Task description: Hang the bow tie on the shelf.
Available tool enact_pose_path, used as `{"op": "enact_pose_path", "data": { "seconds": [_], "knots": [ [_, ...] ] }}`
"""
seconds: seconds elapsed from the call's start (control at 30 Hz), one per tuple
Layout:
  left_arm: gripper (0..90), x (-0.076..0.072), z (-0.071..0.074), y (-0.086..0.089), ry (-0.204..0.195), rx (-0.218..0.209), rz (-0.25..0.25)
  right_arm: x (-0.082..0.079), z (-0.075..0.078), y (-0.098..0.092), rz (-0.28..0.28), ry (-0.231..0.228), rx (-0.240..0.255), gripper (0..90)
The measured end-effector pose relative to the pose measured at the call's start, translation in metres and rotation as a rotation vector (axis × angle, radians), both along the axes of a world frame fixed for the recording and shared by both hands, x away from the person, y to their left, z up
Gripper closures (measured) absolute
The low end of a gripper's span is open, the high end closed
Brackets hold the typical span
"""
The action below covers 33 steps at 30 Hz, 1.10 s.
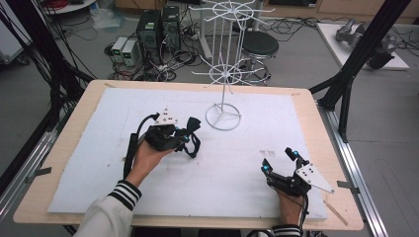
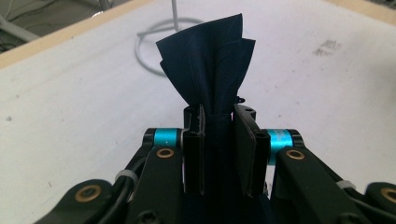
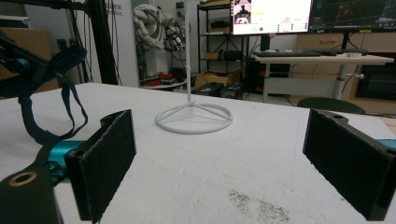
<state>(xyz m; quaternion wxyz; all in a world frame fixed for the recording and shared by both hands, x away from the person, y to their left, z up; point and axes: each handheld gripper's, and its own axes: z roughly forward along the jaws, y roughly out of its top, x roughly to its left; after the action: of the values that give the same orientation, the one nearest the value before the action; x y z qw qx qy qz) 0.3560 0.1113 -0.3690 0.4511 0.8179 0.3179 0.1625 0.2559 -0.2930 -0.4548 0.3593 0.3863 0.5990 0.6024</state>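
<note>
Landmark taken: the white wire stand [image 1: 223, 116], whose ring base sits on the white foam sheet [image 1: 99, 187] covering the wooden bench [image 1: 64, 133].

Nearest the person, the right tool [image 1: 279, 161] rests low over the sheet, well to the near right of the stand's base. Its jaws stand wide apart with nothing between them; in the right gripper view the two black pads [image 3: 108, 163] frame bare sheet and the stand's ring [image 3: 194, 119] beyond. A faint dark smudge [image 1: 267, 152] marks the sheet just beside this tool, on the stand's side.

Farther in, the left tool [image 1: 186, 138] is held in the left hand [image 1: 146, 158], near the stand's base and to its left. Its jaws are closed on a dark navy fabric strap [image 2: 210, 60]; the gathered end fans upward past the jaw tips, and a loop [image 1: 192, 148] hangs down beside the tool toward the sheet.

Beyond the bench, behind the stand: a round black stool [image 1: 259, 45], computer towers [image 1: 158, 27] and loose cables on the floor.
</note>
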Motion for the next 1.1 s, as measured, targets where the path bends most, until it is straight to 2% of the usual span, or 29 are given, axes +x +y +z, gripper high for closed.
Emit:
{"op": "enact_pose_path", "data": {
  "seconds": [0.4,0.83,1.1],
  "knots": [
    [74.2,0.001,0.019,0.005,-0.077,-0.097,0.032,0.0,0.0,0.0,-0.001,-0.001,0.001,8.6],
    [74.1,0.001,0.041,0.0,-0.142,-0.114,0.016,0.0,0.0,0.0,-0.001,0.001,0.002,8.6],
    [74.2,0.001,0.052,-0.004,-0.163,-0.116,0.006,0.0,0.0,0.0,0.0,0.001,0.003,8.6]
  ]
}}
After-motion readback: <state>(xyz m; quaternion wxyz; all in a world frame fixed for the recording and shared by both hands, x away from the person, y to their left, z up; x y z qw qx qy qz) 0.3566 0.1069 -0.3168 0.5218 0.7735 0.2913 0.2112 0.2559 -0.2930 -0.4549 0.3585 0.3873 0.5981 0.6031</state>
